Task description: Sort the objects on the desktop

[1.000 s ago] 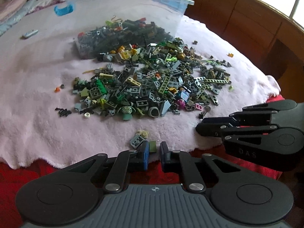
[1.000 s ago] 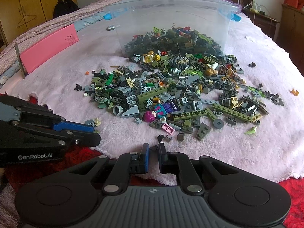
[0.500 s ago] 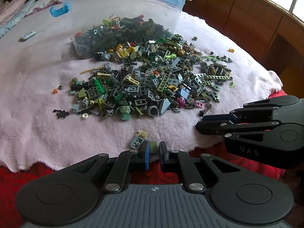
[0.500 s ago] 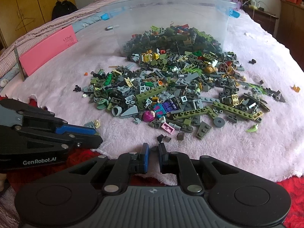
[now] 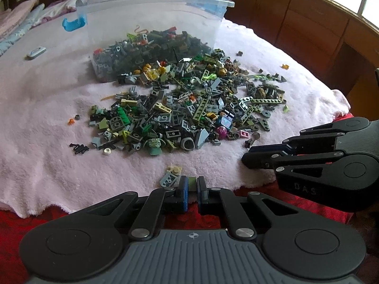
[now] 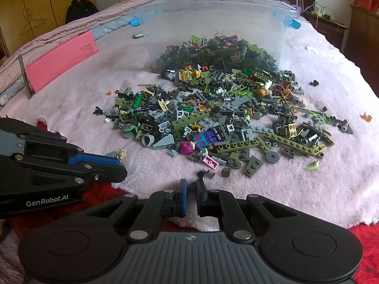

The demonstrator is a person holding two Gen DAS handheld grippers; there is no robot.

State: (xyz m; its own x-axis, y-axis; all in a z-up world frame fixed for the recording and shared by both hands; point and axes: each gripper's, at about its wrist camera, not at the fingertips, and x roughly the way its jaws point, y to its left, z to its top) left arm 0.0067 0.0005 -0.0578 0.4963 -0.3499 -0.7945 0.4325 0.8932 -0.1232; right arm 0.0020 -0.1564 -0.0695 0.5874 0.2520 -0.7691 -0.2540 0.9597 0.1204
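A big pile of small toy bricks [image 5: 189, 108] [image 6: 225, 118] spills out of a clear plastic bin [image 5: 154, 19] [image 6: 213, 11] that lies tipped on a pink fleece blanket [image 5: 47, 165]. At the blanket's near edge my left gripper [image 5: 192, 185] [image 6: 119, 171] has its jaws closing on a small olive-green brick [image 5: 191, 180]. A grey plate [image 5: 168, 179] and a tan piece [image 5: 174, 170] lie just left of it. To its right, my right gripper [image 6: 191, 187] [image 5: 246, 159] is closing to a thin slit with nothing in it. A small dark piece [image 6: 201, 172] lies just beyond its tips.
A pink box [image 6: 61, 64] stands on the blanket's left side and a small silver object [image 5: 36, 52] lies near the bin. Wooden cabinets [image 5: 308, 23] run along the right. Red cloth [image 5: 23, 217] shows below the blanket's near edge. A stray orange piece [image 5: 285, 66] lies far right.
Both pairs of jaws have narrowed a little, the left ones around the green brick. Neither gripper has shifted and the pile is as it was.
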